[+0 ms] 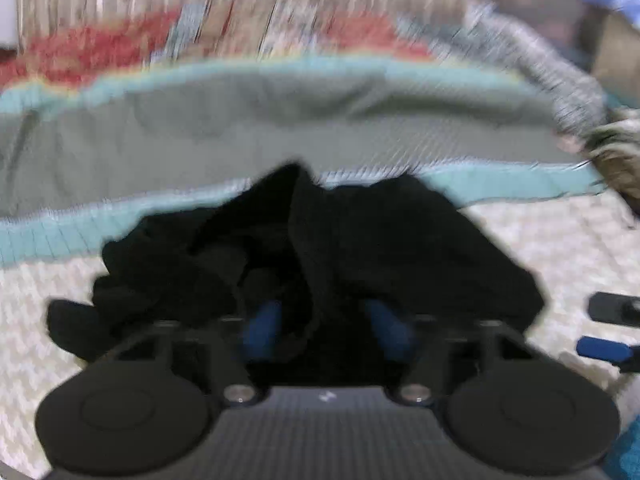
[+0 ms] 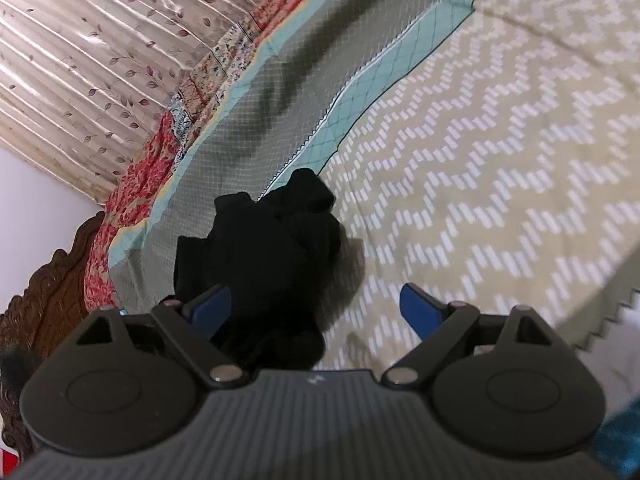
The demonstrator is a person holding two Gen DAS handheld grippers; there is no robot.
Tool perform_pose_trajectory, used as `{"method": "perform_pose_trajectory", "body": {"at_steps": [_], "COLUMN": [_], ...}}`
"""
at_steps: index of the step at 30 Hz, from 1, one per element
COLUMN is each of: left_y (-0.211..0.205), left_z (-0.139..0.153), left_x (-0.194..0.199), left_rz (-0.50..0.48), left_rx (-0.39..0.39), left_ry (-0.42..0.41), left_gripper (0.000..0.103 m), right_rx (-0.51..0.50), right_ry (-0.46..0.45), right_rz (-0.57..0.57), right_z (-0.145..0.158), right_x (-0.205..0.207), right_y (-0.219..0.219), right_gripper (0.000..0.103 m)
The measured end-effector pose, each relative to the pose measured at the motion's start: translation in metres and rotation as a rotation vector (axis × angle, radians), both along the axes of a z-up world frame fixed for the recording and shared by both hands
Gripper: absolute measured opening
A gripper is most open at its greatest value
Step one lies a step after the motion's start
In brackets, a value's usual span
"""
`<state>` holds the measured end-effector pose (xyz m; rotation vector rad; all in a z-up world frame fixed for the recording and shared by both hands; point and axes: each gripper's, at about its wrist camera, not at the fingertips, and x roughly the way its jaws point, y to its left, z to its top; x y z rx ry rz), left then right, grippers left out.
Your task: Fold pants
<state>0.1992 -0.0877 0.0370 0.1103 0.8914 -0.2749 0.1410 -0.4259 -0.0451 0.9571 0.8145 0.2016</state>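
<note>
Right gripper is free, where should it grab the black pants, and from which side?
Probably the far lobe of the black pants, sticking up near the teal quilt border. It's the clearest free fold; the rest is bunched. Come from the zigzag bedspread side, where nothing lies in the way. The right gripper is open; the left gripper is shut on the near fabric.

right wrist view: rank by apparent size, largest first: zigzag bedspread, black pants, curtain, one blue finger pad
1. zigzag bedspread, fills most of the right side.
2. curtain, fills the upper left corner.
3. black pants, a bunched heap at centre; it lies nearer the camera than the curtain, so this order is unsure.
4. blue finger pad, clearly smallest.
</note>
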Motion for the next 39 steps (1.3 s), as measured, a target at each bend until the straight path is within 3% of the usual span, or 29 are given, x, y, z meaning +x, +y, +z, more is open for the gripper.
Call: {"method": "perform_pose_trajectory", "body": {"at_steps": [1, 3, 5, 6, 7, 11, 15, 19, 22, 25, 27, 29, 30, 31, 34, 38, 39], "left_y": [-0.001, 0.003, 0.017, 0.036, 0.056, 0.132, 0.203, 0.256, 0.284, 0.314, 0.335, 0.347, 0.349, 0.354, 0.359, 0.354, 0.352], "left_z": [-0.006, -0.004, 0.016, 0.027, 0.038, 0.090, 0.119, 0.123, 0.118, 0.113, 0.112, 0.118, 0.119, 0.121, 0.133, 0.142, 0.144], "left_x": [0.009, 0.010, 0.000, -0.008, -0.017, -0.068, -0.126, -0.177, -0.197, -0.208, -0.221, -0.223, -0.230, -0.236, -0.241, -0.251, -0.252], "left_rz": [-0.001, 0.020, 0.023, 0.021, 0.026, 0.115, 0.223, 0.351, 0.431, 0.483, 0.487, 0.483, 0.484, 0.482, 0.471, 0.463, 0.462], "left_rx": [-0.035, -0.089, -0.151, -0.202, -0.249, -0.411, -0.485, -0.546, -0.560, -0.599, -0.634, -0.637, -0.641, -0.651, -0.652, -0.643, -0.639], "left_ry": [0.045, 0.052, 0.016, -0.011, -0.037, -0.142, -0.237, -0.281, -0.298, -0.313, -0.339, -0.379, -0.399, -0.421, -0.461, -0.489, -0.492], "left_gripper": [0.006, 0.006, 0.006, 0.006, 0.006, 0.006, 0.006, 0.006, 0.006, 0.006, 0.006, 0.006, 0.006, 0.006, 0.006, 0.006, 0.006], "right_rx": [0.014, 0.039, 0.051, 0.063, 0.073, 0.086, 0.143, 0.152, 0.159, 0.064, -0.004, -0.093, -0.105, -0.096, -0.048, 0.079, 0.071], "right_ry": [0.009, 0.022, 0.017, 0.014, 0.009, -0.142, -0.225, -0.225, -0.190, -0.160, -0.143, -0.120, -0.096, -0.058, 0.024, 0.141, 0.169], "right_rz": [0.004, 0.011, 0.042, 0.080, 0.106, 0.244, 0.433, 0.625, 0.719, 0.625, 0.511, 0.413, 0.371, 0.318, 0.224, 0.271, 0.316], "right_z": [-0.004, -0.012, -0.014, -0.013, -0.010, 0.028, 0.060, 0.063, 0.052, 0.044, 0.038, 0.032, 0.029, 0.022, 0.001, -0.033, -0.038], "right_x": [0.007, 0.024, 0.035, 0.039, 0.039, 0.018, -0.015, -0.053, -0.073, -0.067, -0.062, -0.052, -0.048, -0.043, -0.024, -0.007, -0.005], "right_y": [0.001, 0.004, 0.011, 0.016, 0.022, 0.056, 0.112, 0.169, 0.182, 0.149, 0.115, 0.089, 0.081, 0.069, 0.053, 0.088, 0.101], "right_gripper": [0.093, 0.093, 0.064, 0.025, 0.009, 0.008, 0.008, 0.010, 0.014, 0.030, 0.033, 0.047, 0.061, 0.068, 0.076, 0.077, 0.056]}}
